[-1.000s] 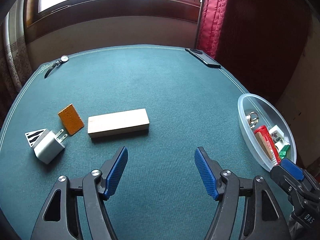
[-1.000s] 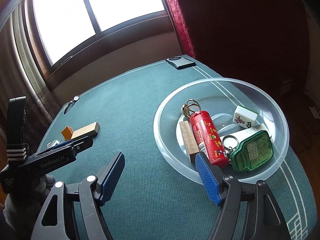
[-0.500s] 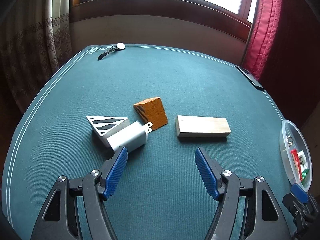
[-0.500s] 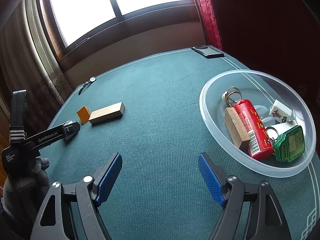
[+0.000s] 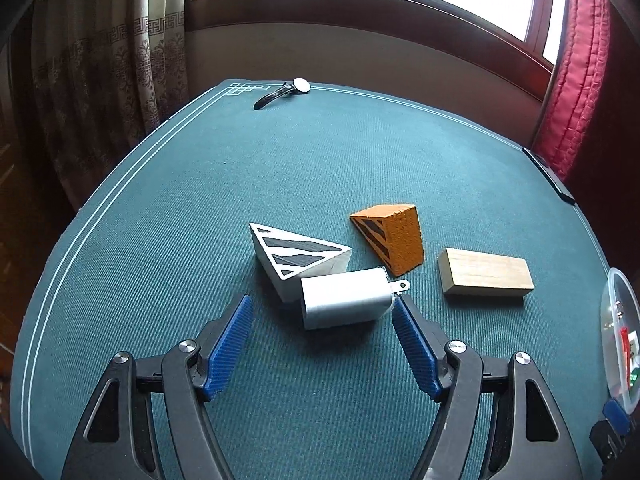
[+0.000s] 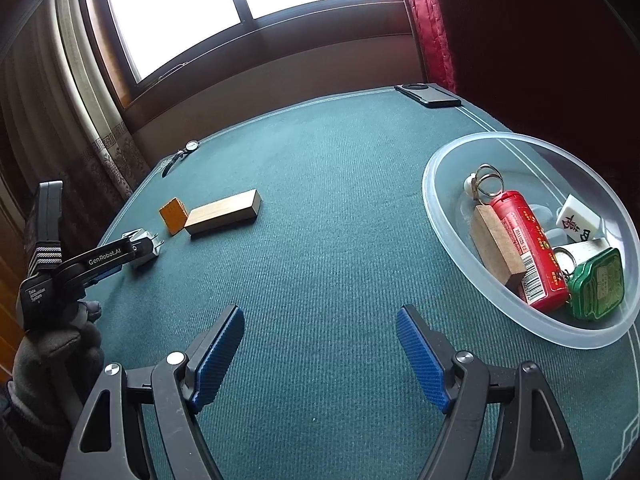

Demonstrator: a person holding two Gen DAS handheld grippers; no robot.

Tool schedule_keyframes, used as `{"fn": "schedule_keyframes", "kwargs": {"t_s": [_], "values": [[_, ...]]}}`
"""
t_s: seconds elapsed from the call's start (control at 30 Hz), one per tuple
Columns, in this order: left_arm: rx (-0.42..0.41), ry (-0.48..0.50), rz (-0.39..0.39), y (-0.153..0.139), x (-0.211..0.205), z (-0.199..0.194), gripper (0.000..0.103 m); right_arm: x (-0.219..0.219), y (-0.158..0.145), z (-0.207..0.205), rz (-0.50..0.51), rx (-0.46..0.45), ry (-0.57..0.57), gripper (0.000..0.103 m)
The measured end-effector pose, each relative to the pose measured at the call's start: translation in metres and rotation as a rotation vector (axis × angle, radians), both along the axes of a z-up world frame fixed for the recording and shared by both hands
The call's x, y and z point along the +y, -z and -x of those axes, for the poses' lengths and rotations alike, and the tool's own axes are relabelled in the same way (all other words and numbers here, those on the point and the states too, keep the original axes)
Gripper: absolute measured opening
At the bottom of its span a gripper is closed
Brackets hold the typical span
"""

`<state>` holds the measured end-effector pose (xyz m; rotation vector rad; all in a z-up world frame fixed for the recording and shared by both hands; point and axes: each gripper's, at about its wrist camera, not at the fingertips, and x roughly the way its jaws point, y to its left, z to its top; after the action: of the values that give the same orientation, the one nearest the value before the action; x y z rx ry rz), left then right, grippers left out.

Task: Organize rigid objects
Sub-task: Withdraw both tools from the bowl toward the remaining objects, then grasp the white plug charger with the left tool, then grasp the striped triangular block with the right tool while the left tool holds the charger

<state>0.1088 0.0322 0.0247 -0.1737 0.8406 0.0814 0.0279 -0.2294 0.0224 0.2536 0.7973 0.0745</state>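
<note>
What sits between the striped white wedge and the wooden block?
The orange wedge, between white wedge and wooden block, slightly farther back; left wrist view.

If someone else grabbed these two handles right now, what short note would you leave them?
Left tongs: open, closing in on the white plug-in charger, not yet gripping. Right tongs: open, empty, over bare green felt table.
Done: the clear plastic bowl holds a red tube, a green tin, a tile, a small wooden block.
Left: charger, white striped wedge, orange wedge, long wooden block.
</note>
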Motion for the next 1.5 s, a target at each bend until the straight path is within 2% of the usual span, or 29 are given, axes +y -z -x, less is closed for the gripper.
{"fn": "schedule_keyframes", "kwargs": {"t_s": [0.2,0.33,0.4,0.6,0.7,0.83,1.17,1.5], "values": [[0.006,0.008,0.025,0.002,-0.004,-0.004,0.073,0.004,0.003,-0.002,-0.002,0.011,-0.008,0.082],[-0.009,-0.015,0.024,0.0,-0.008,-0.008,0.083,0.004,0.005,-0.003,-0.008,0.016,-0.012,0.082],[-0.008,-0.033,0.026,0.001,-0.009,-0.011,0.083,0.004,0.006,-0.004,-0.011,0.02,-0.014,0.082],[0.002,-0.082,-0.01,0.009,-0.007,-0.02,0.083,0.004,0.008,-0.006,-0.014,0.026,-0.017,0.082],[0.001,-0.075,-0.025,0.01,-0.007,-0.019,0.08,0.004,0.009,-0.008,-0.014,0.031,-0.016,0.082],[-0.005,-0.065,-0.047,0.009,-0.006,-0.015,0.059,0.007,0.01,-0.011,-0.012,0.037,-0.023,0.082],[-0.009,-0.031,-0.038,0.009,0.008,0.01,0.059,0.026,0.007,-0.02,-0.004,0.046,-0.061,0.082],[-0.016,-0.05,-0.047,0.007,0.042,0.034,0.059,0.076,-0.001,-0.042,0.021,0.042,-0.171,0.082]]}}
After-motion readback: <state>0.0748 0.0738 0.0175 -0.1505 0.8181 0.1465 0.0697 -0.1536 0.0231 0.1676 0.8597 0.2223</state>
